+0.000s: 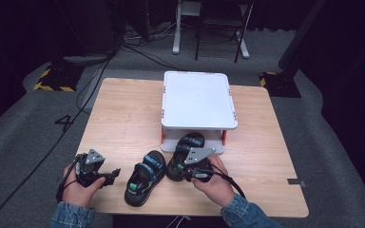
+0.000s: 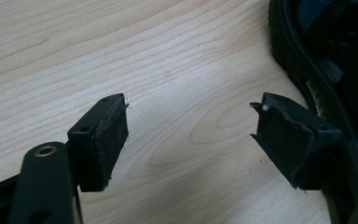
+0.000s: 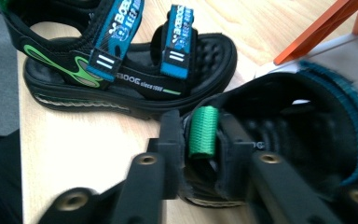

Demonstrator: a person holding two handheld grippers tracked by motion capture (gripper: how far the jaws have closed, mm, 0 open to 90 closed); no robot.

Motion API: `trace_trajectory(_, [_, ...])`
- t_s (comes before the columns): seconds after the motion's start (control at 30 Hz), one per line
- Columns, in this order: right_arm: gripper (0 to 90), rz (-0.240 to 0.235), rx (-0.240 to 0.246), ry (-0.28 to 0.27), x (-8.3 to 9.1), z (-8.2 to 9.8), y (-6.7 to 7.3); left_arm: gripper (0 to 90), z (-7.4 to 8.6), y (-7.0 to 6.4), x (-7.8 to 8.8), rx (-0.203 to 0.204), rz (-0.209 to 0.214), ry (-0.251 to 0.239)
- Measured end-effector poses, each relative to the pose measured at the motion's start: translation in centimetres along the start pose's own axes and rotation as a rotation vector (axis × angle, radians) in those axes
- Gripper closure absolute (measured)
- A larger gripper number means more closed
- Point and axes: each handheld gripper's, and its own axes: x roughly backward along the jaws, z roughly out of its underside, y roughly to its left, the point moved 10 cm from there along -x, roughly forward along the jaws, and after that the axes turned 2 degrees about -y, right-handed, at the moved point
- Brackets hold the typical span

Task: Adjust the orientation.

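right gripper (image 3: 200, 144) jaws pinch ribbed green heel loop (image 3: 203, 131) of black rubber sandal (image 3: 303, 135). left gripper (image 2: 191, 135) jaws spread apart over pale woodgrain table (image 2: 121, 51), second sandal's (image 1: 145, 176) ridged sole just beside right jaw.

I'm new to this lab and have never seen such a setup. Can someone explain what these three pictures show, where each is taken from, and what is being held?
A person sits at a wooden table and holds a two-jaw hand tool in each hand; there is no robot arm. The high view looks down from above. The other two come from small cameras riding on each tool, looking along its black jaws.

On the table stand a white two-level shelf with orange posts and two black sandals with blue straps. The left gripper is open over bare wood, beside the left sandal. The right gripper is shut on the green heel loop of the right sandal, whose toe end lies at the shelf's lower level.
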Motion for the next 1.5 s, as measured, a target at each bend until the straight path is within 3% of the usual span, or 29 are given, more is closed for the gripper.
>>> trace_trajectory(0.07, [78.3,-0.045,-0.027,-0.006,0.5,-0.1,-0.2,25.5,0.0,0.0,0.0,0.001,-0.001,0.002])
trace_trajectory(0.13, [78.5,-0.069,-0.014,-0.008,1.2,0.0,-0.6,25.5,-0.1,0.1,0.0,-0.001,-0.003,-0.003])
trace_trajectory(0.23, [76.9,-0.066,0.008,-0.014,2.8,-0.1,-1.4,25.5,-0.3,0.0,-0.1,-0.007,0.0,-0.006])
trace_trajectory(0.33, [74.3,-0.076,0.031,0.025,4.1,0.5,-1.8,25.5,-0.3,-0.1,-0.2,-0.012,0.003,-0.002])
trace_trajectory(0.4, [76.5,-0.106,0.019,0.059,4.2,1.4,-1.5,25.5,-0.4,-0.2,-0.2,-0.009,0.001,-0.002])
trace_trajectory(0.5, [71.5,-0.09,0.029,0.074,3.7,2.4,-1.1,25.5,-0.5,-0.2,-0.2,-0.016,0.008,-0.005])
trace_trajectory(0.57, [58.5,-0.073,0.026,0.049,3.5,2.3,-1.1,25.5,-0.5,-0.2,-0.3,-0.013,0.008,-0.006])
trace_trajectory(0.6, [53.5,-0.057,0.018,0.011,3.6,1.8,-1.0,25.5,-0.5,-0.2,-0.3,-0.017,0.006,-0.004])
trace_trajectory(0.7, [45.1,-0.049,-0.004,-0.065,4.4,0.8,-0.6,25.5,-0.4,-0.1,-0.3,-0.011,0.008,-0.002])
trace_trajectory(0.77, [50.7,-0.041,-0.005,-0.085,5.3,0.7,-0.4,25.4,-0.4,-0.1,-0.3,-0.007,0.009,-0.003])
trace_trajectory(0.83, [62.1,-0.037,-0.01,-0.1,6.4,0.8,0.0,25.5,-0.3,-0.1,-0.3,-0.005,0.007,-0.003])
trace_trajectory(0.9, [79.4,-0.042,0.004,-0.106,7.1,1.4,0.7,25.5,-0.3,-0.1,-0.3,-0.004,0.006,-0.004])
trace_trajectory(0.97, [88.4,-0.109,0.012,-0.078,7.5,2.4,2.2,25.4,-0.3,-0.1,-0.3,-0.006,0.007,-0.004])
trace_trajectory(1.07, [90.0,-0.14,0.009,-0.012,6.7,4.0,3.2,25.5,-0.4,-0.2,-0.3,-0.015,0.007,0.002])
trace_trajectory(1.17, [90.0,-0.145,-0.009,0.041,5.1,5.6,3.2,25.4,-0.4,-0.3,-0.3,-0.01,0.008,0.002])
trace_trajectory(1.37, [90.0,-0.145,-0.003,0.099,2.7,7.4,2.9,25.4,-0.3,0.0,-0.4,-0.013,0.007,0.005])
trace_trajectory(1.5, [90.0,-0.118,0.023,0.122,1.9,8.0,2.3,25.5,-0.2,0.0,-0.4,-0.013,0.006,0.005])
